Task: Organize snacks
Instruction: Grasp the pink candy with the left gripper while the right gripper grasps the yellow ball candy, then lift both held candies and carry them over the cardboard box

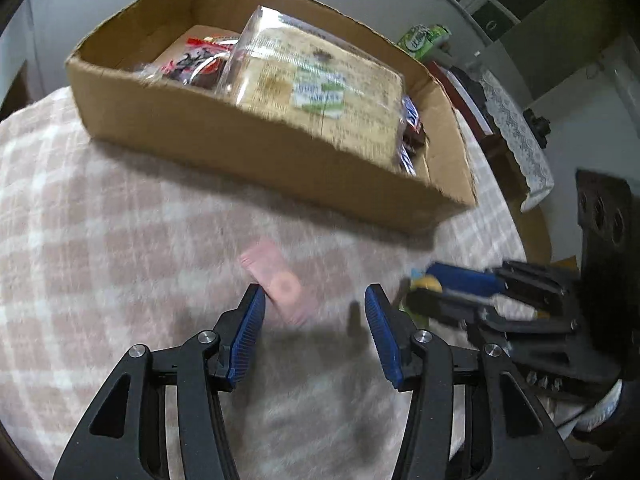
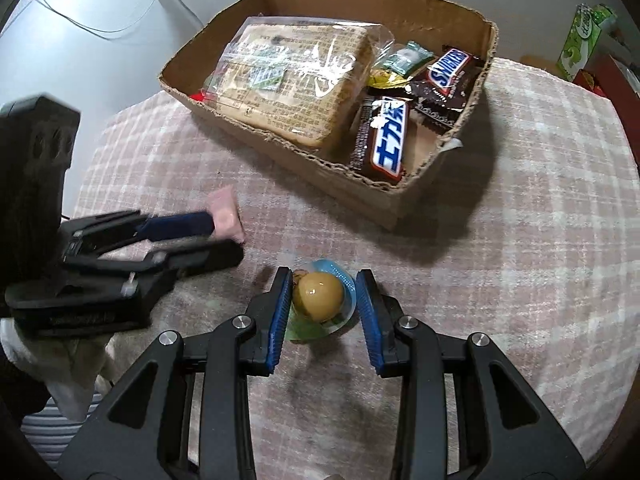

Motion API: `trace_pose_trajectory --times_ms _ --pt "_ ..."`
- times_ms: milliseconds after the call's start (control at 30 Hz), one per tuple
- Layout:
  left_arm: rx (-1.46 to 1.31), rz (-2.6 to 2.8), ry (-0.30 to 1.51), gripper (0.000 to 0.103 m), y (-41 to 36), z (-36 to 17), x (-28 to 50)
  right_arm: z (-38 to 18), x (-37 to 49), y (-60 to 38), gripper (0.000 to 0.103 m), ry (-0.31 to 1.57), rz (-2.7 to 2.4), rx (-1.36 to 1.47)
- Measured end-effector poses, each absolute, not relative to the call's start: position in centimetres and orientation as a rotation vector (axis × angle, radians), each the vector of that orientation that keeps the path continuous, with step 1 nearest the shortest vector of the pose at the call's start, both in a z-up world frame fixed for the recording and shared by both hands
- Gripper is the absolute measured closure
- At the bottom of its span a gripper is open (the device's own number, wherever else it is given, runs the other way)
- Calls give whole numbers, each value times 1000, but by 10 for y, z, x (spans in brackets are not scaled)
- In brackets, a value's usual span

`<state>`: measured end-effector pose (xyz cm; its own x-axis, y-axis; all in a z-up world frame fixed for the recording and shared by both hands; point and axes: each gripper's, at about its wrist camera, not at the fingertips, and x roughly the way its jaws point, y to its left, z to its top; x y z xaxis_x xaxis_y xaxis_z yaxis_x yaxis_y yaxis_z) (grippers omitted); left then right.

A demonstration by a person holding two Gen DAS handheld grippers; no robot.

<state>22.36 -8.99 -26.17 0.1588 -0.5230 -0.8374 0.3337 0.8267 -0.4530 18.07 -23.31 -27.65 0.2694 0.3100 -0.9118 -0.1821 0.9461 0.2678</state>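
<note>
A cardboard box [image 1: 224,136] [image 2: 468,128] stands on the checked cloth and holds a large cracker pack [image 1: 320,84] [image 2: 296,80], Snickers bars [image 2: 390,136] and other sweets. A small pink packet [image 1: 276,284] [image 2: 225,216] lies on the cloth between the open fingers of my left gripper [image 1: 314,300] [image 2: 228,236], close to the left finger. A round yellow snack in a clear cup [image 2: 320,296] [image 1: 424,284] lies between the open fingers of my right gripper [image 2: 324,280] [image 1: 424,292], which straddle it without clamping it.
The pink-and-white checked cloth [image 2: 520,240] covers a round table whose edge curves away at the right. A green carton [image 2: 580,40] [image 1: 426,38] stands beyond the box. A lace-covered dark cabinet [image 1: 508,120] is off the table's far side.
</note>
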Motion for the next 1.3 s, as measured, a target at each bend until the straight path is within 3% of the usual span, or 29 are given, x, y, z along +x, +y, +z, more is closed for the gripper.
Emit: trace_pose_trajectory --times_ms 233,567,967,1133,1233,1300 --pt "-8 -571 1235 54 -117 -258 228 -277 179 -234 68 1257 331 111" --pt "68 -516 1202 87 -113 -267 225 -289 176 -216 68 1265 336 32" --pt "0 -503 1204 93 -67 -261 209 -280 177 -213 75 1236 338 14" --pt "-1 -498 1208 91 -73 -259 207 -279 179 -218 75 1248 348 16" --pt "-23 -468 1212 66 -77 -257 209 -280 179 -218 74 1250 346 14" --pt "17 -464 1206 66 -85 -257 207 -280 179 -216 74 1250 346 6"
